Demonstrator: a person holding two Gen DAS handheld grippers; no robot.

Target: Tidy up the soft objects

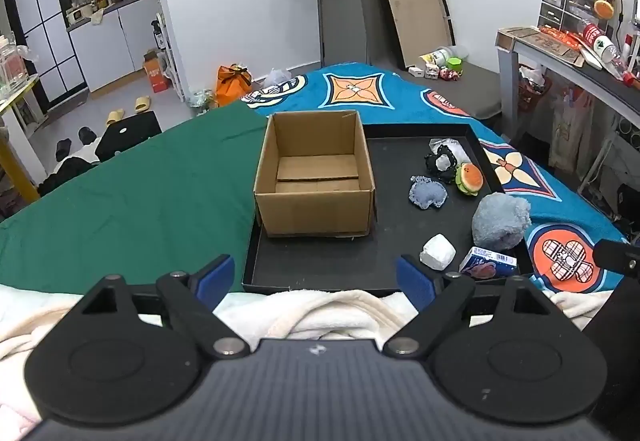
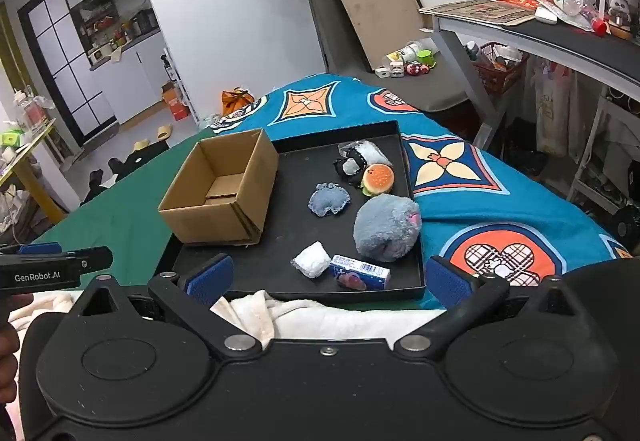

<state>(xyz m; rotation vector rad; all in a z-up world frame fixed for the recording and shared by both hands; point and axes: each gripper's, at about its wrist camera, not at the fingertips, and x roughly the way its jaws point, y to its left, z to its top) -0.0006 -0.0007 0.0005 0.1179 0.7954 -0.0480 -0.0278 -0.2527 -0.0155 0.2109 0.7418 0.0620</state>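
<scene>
Nothing is picked yet: both the left hand-held gripper [image 1: 316, 277] and right hand-held gripper [image 2: 328, 279] are spread apart, empty. Ahead of them, the grey plush toy [image 2: 386, 227] lies on the black tray [image 2: 224, 273], right of the empty cardboard box [image 2: 222, 189]; next comes reaching forward for it.

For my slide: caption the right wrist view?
Open right gripper facing a tray with empty box and loose soft toys.

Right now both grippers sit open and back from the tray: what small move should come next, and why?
Probably advance the right gripper toward the white soft lump, the nearest item on the black tray. The cardboard box looks empty, and the left gripper is open and holds nothing.
</scene>
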